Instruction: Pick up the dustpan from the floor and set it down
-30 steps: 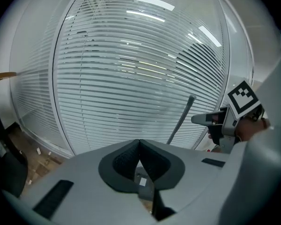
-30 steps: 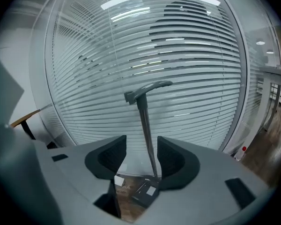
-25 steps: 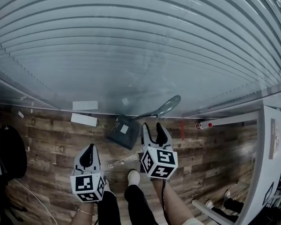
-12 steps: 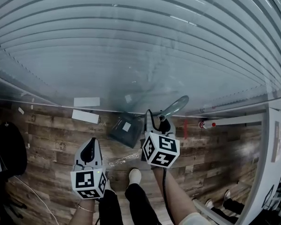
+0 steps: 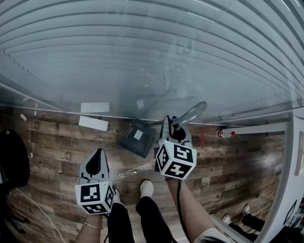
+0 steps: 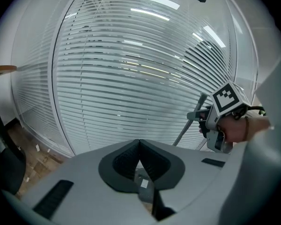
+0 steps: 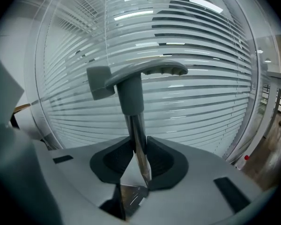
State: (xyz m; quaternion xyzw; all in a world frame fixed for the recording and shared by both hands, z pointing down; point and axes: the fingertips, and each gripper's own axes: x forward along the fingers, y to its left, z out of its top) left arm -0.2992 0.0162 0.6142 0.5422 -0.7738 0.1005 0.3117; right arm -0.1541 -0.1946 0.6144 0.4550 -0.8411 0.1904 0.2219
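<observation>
By blinds [image 5: 142, 44], down-tilted right tool [image 5: 173, 127] closes on dustpan [image 5: 136, 138].

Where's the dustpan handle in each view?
Head view: dustpan handle centre-right, by the right tool, whose jaws are closing on its pole.
Left gripper view: right of centre, slanting up to the right tool.
Right gripper view: centre, pole between the jaws.
Shared landmark: the window blinds.

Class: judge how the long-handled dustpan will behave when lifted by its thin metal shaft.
The dustpan's pan sits far below the right gripper, whose jaws are closing on the shaft, so it may swing. The shiny, smooth shaft could slip or twist.
</observation>
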